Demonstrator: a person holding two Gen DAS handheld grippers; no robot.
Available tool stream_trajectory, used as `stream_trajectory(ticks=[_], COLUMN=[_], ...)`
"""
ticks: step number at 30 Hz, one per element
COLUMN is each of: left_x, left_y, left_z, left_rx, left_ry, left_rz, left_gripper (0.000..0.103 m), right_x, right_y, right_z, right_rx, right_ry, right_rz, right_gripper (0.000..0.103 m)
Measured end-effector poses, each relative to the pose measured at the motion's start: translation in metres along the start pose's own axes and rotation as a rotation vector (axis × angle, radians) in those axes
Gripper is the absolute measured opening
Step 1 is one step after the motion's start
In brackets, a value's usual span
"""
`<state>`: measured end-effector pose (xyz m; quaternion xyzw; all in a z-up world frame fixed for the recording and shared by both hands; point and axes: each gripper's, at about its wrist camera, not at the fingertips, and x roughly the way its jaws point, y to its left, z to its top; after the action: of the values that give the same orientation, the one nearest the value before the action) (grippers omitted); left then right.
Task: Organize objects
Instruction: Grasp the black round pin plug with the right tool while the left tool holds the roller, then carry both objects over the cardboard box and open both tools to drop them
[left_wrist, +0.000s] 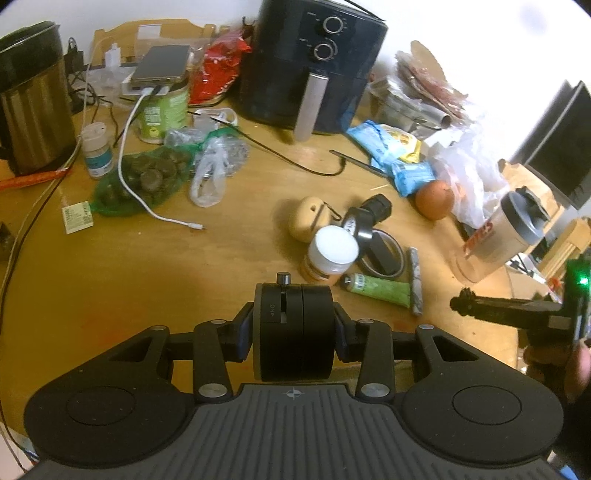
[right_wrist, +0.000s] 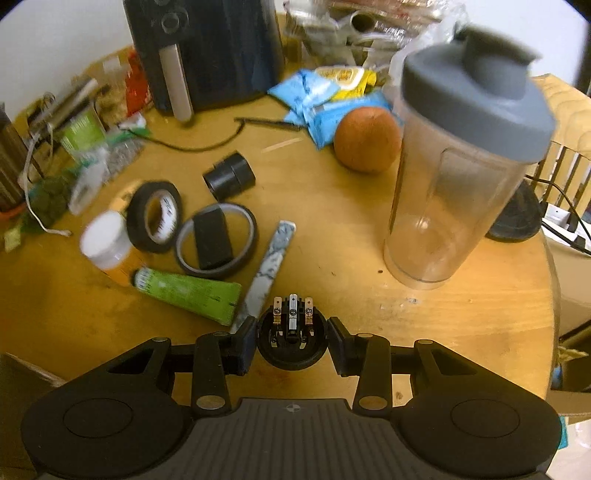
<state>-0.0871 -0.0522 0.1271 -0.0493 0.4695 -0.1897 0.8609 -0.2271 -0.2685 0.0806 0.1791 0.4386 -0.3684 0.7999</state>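
Closest in, the left gripper (left_wrist: 293, 332) clamps a black cylindrical switch unit (left_wrist: 293, 328) squarely between its pads, jaws narrowed to its width, held above the wooden table (left_wrist: 221, 266). The right gripper (right_wrist: 291, 341) has a small round black plug part (right_wrist: 291, 339) with bare metal contacts sitting between narrowed jaws; the left pad meets it, while the right looks just shy (hard to call), so it could slip or twist out if lifted now. Just beyond lie a marbled stick (right_wrist: 266, 273) and green tube (right_wrist: 186, 291), close enough to get nudged. Farther out, tape rolls (right_wrist: 155, 216), a white-capped bottle (right_wrist: 105, 240) and the tall empty shaker bottle (right_wrist: 461, 158) stand near; a careless swing could topple that shaker. The air fryer (right_wrist: 207, 51) sits at the back.
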Motion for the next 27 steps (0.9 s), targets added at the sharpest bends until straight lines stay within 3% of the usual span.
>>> stream_trajectory(ticks=[14, 25, 27], left_x=[-0.001, -0.004, -0.005], left_y=[-0.016, -0.027, -0.028], left_z=[-0.007, -0.009, -0.009], left_rx=[0.020, 0.005, 0.015], left_ry=[0.004, -0.009, -0.005], left_rz=[-0.048, -0.086, -0.120], left_gripper=[0.041, 0.041, 0.041], right_x=[-0.075, -0.084, -0.083], right_y=[0.013, 0.031, 0.033], right_z=[-0.003, -0.021, -0.023], right_rx=[0.047, 0.011, 0.001], right_ry=[-0.082, -0.040, -0.028], right_rz=[0.142, 0.226, 0.238], right_gripper=[0.043, 0.043, 0.043])
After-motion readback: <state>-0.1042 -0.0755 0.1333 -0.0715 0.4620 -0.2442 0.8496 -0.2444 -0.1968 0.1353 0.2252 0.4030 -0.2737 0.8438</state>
